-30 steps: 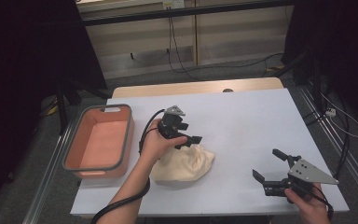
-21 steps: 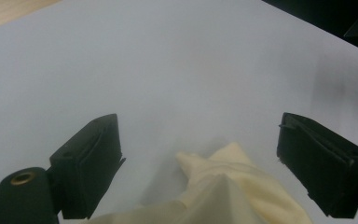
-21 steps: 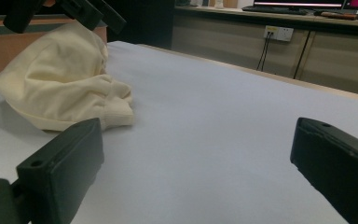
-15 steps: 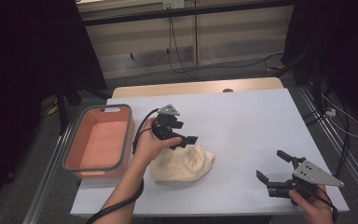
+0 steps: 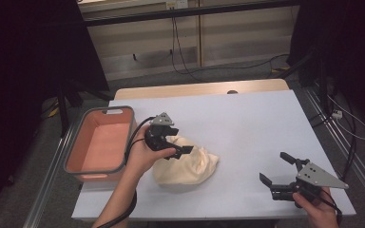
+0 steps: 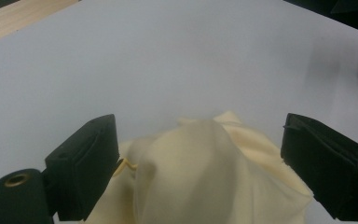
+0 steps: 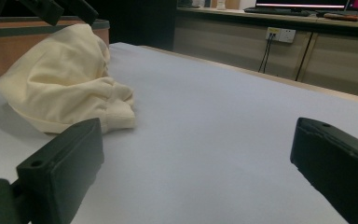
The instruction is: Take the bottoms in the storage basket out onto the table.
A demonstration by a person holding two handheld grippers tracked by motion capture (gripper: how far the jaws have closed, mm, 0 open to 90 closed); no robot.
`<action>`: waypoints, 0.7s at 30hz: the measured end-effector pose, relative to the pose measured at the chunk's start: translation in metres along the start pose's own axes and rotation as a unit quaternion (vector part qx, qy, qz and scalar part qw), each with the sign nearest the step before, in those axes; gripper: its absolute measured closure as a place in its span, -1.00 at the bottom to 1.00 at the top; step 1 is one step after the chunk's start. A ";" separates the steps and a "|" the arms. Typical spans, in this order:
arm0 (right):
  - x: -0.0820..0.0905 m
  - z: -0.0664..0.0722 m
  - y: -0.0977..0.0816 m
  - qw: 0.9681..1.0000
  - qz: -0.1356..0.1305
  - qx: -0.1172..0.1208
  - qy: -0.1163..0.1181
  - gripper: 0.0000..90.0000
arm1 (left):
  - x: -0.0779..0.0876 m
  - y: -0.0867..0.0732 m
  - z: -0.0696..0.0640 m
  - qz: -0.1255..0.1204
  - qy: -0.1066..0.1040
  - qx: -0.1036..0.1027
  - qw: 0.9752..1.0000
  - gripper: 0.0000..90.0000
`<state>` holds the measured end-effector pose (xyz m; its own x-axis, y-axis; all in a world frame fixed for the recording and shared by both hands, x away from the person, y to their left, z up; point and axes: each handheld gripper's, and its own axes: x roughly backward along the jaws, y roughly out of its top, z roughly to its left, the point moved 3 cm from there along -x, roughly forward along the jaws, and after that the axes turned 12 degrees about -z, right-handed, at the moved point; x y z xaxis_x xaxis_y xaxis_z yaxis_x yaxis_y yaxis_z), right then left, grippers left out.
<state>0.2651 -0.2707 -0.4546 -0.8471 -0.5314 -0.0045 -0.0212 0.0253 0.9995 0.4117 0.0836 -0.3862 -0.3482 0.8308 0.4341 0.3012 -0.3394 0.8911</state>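
White counter point(image 5: 266, 123), pale wood strip along its far edge, dark room behind. From my remote station I read the cream cloth point(image 5: 186, 164) as a soft, light garment, bunched into a low mound left of centre on the counter, just right of the salmon-coloured bin point(image 5: 100, 145) and apart from it. It should weigh next to nothing, drape and stretch when lifted, and carry no risk of breakage; the weave looks matte, so I expect little slip between the pads.

Left tool point(image 5: 178, 148): above the mound's upper left part, jaws released and spread wide, having just been opening; in the left gripper view the cloth point(image 6: 200, 172) rises between the jaws but neither pad presses on it.

Right tool point(image 5: 278, 171): near the front right corner, well apart from the cloth, jaws spread with nothing between them.

Orientation: the mound's long axis runs roughly left to right across the counter, tapering toward the right. In the right gripper view a folded, hemmed edge point(image 7: 116, 112) lies at the end nearest that tool. I judge that hem, or the raised fold at the top, the best place to pinch.
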 end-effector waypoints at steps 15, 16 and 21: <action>0.005 0.000 0.000 1.000 0.001 0.002 -0.002 -0.95 | 0.020 -0.013 -0.005 -0.036 0.000 0.004 0.999 -0.75; 0.005 0.000 0.000 1.000 0.001 0.001 -0.003 -0.95 | 0.022 -0.014 -0.006 -0.040 0.000 0.007 0.999 -0.75; 0.004 0.001 0.000 1.000 0.002 0.003 -0.001 -0.95 | 0.029 -0.020 -0.005 -0.052 0.007 0.007 0.999 -0.75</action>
<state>0.2613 -0.2724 -0.4549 -0.8487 -0.5288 -0.0003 -0.0205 0.0324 0.9993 0.3913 0.1128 -0.3909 -0.3899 0.8555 0.3408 0.2748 -0.2451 0.9297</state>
